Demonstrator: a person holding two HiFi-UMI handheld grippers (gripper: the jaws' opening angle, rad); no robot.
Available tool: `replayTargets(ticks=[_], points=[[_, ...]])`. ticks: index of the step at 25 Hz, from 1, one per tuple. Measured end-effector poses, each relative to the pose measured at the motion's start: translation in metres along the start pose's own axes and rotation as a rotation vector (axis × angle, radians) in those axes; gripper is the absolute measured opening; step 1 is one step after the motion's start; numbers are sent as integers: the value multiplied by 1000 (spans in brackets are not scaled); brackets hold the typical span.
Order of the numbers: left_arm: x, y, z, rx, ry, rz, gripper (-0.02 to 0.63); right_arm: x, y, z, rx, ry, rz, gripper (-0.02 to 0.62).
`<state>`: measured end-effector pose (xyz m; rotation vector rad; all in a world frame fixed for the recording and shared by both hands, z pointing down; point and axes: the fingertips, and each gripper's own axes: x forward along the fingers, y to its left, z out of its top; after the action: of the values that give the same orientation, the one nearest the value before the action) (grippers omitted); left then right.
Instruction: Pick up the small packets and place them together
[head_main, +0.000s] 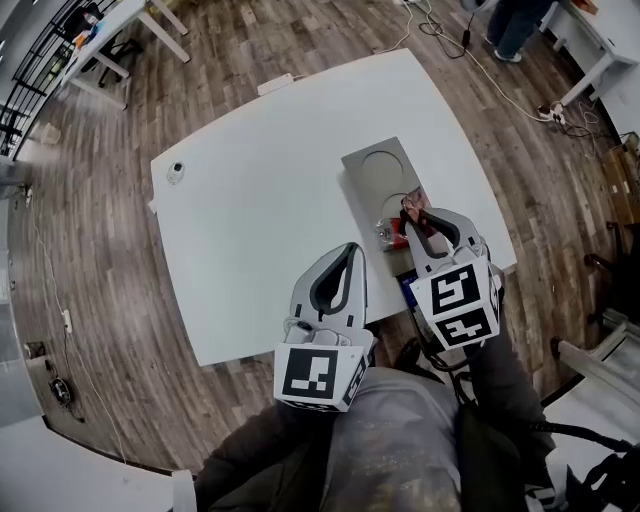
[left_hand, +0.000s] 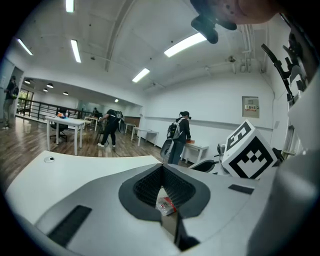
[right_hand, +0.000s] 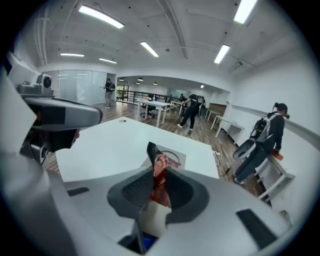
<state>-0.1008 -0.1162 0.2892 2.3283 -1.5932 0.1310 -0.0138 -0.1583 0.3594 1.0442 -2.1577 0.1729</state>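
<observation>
Red packet (right_hand: 161, 172) is clamped between the jaws of the right gripper (right_hand: 156, 165), its top edge protruding past their tips. A second packet (left_hand: 166, 204) lies low, just beyond the left gripper (left_hand: 161, 167), whose jaws are closed together and empty. Grey tray (head_main: 372, 172) sits ahead of the right jaws. The white table (head_main: 250, 200) lies open ahead of the left jaws, and its near edge passes under both grippers.

The right gripper (head_main: 410, 207) covers the near end of the grey board (head_main: 375, 172), so the packets (head_main: 388, 233) lying there show only in part. The lower half of the red packet (right_hand: 159, 175) in its jaws is hidden. A small round object (head_main: 176, 172) at the surface's (head_main: 260, 210) far left corner is too small to identify. A blue thing (head_main: 410, 290) under that gripper is mostly covered.
</observation>
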Motion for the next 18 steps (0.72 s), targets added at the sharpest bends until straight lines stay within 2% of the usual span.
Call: replayTargets(ticks=[6, 11, 15, 18], points=[[18, 28, -5, -32, 25, 31, 3, 38, -7, -4, 2, 77, 9, 72], [22, 40, -7, -48, 42, 54, 3, 56, 0, -12, 10, 125, 66, 106], [18, 46, -12, -52, 53, 72, 3, 60, 8, -13, 26, 123, 101, 141], [13, 45, -12, -45, 50, 76, 3, 53, 8, -10, 38, 97, 90, 143]])
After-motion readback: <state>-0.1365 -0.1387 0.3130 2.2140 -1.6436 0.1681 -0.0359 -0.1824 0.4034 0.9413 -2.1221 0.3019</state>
